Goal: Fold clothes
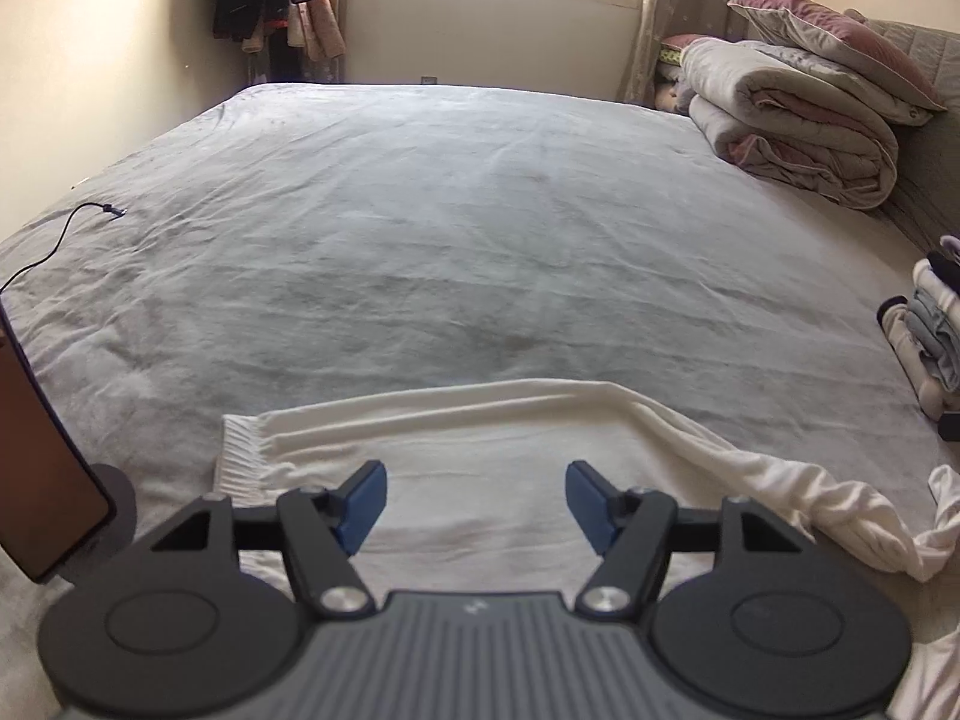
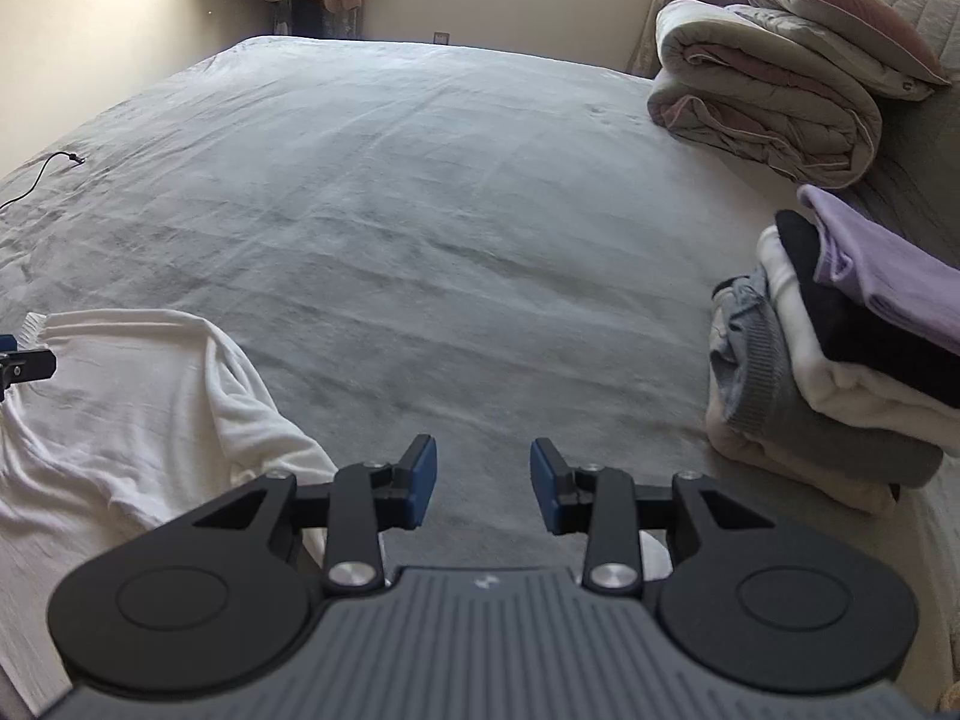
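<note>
A wide bed covered in grey sheeting is seen in both views. A rolled duvet with pillows is stacked at its far right corner. A white garment is spread flat at the near edge, one sleeve bunched to the right. A stack of folded clothes is shown fully only in the right wrist view. A black cable is laid at the bed's left. The left hand-held gripper is held spread above the garment, nothing pinched. The right hand-held gripper is held parted over bare sheet, empty.
</note>
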Demonstrator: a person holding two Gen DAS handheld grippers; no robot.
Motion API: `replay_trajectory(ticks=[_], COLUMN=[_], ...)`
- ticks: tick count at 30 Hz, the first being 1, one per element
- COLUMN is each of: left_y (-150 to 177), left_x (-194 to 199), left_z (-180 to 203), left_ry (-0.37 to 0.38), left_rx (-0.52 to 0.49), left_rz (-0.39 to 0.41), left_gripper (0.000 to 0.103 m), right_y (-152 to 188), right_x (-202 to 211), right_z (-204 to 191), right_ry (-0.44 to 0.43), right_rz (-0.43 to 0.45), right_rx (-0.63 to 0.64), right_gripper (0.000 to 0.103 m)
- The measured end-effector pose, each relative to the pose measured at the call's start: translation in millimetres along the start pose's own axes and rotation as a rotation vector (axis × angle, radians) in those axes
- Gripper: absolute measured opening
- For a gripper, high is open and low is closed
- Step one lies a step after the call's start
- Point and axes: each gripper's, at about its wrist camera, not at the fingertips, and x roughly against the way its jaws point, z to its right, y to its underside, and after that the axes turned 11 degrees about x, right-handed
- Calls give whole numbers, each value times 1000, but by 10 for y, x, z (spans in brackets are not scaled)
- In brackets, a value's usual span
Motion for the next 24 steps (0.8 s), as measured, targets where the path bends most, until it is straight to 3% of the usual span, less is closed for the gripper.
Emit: replay_trajectory(ticks=[12,20,24], left_y=[379,776,1066], left_x=[231,444,548], left_z=[807,1260,1484], left_ry=[91,202,290], left_rx=[-109,-179,-227], left_rz=[-78,-137,-148], left_gripper=[68,68,67], right_y=[606,1093,1275], right_x=[281,387,304], right_z=[424,778,952], right_ry=[33,8,-57], right_rz=[-43,-27,-12], right_rx=[-62,-235,-342], right_gripper=[37,37,35])
